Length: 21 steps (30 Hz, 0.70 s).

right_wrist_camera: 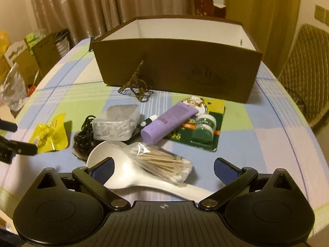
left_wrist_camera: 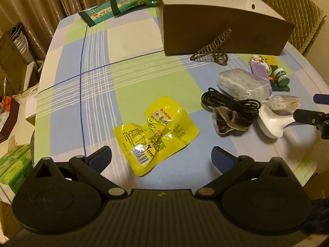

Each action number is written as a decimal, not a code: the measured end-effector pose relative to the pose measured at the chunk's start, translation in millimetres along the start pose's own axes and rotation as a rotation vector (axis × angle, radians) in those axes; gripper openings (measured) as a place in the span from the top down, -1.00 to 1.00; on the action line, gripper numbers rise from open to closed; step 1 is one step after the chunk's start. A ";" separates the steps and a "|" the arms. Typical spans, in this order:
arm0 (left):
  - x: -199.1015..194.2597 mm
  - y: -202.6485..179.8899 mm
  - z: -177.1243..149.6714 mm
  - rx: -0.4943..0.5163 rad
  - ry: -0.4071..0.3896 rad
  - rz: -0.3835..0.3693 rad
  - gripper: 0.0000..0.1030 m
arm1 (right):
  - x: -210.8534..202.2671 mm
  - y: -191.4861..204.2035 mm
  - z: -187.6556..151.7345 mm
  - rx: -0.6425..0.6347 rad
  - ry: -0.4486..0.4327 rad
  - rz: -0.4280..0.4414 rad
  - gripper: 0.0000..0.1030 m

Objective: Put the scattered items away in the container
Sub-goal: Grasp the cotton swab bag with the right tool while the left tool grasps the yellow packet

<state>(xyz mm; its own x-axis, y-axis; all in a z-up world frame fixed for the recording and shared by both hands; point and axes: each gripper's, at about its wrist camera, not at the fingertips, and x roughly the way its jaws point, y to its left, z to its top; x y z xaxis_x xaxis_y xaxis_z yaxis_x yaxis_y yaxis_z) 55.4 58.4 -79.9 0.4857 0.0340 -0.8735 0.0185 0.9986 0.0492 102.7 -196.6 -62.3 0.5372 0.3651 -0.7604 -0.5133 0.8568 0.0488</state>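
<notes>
Looking down both wrist cameras, I have the checked tablecloth [left_wrist_camera: 92,86] filling most of each view, and on its far side the brown box [right_wrist_camera: 176,63], open at the top with white inner walls; I see nothing inside from here. A patterned folded stand [right_wrist_camera: 135,82] sits right against its front wall. Two green packets [left_wrist_camera: 115,6] lie well apart from the rest, beside the box's left end.

The loose pile sits in front of the box: a green blister card [right_wrist_camera: 207,127] with a small green jar on it, a purple tube [right_wrist_camera: 168,121] lying across the card's edge, a clear plastic case [right_wrist_camera: 115,123], a white spoon [right_wrist_camera: 115,164] with a bag of cotton swabs [right_wrist_camera: 160,162] resting on it, and a coiled black cable [left_wrist_camera: 230,103] touching a dark scrap I can't identify.

My left gripper [left_wrist_camera: 161,160] hangs spread wide over a yellow snack packet [left_wrist_camera: 156,131], holding nothing. My right gripper [right_wrist_camera: 163,171] is likewise wide apart, straddling the spoon and swab bag without touching either, as far as I can tell.
</notes>
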 end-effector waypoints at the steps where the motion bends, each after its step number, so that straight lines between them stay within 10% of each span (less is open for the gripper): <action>1: 1.7 0.5 0.5 -0.001 0.004 0.000 -0.98 | 2.2 0.7 0.1 -0.016 0.001 -0.004 -0.88; 21: 27.4 9.9 6.0 0.105 0.015 -0.039 -0.81 | 35.0 -4.2 4.4 -0.284 0.070 0.083 0.42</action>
<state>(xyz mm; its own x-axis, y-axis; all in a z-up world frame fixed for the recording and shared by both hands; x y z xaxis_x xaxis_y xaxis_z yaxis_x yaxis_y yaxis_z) 74.2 69.0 -100.4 0.4694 -0.0037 -0.8830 0.1295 0.9895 0.0647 126.6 -185.7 -86.3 0.4433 0.3954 -0.8045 -0.7254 0.6854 -0.0628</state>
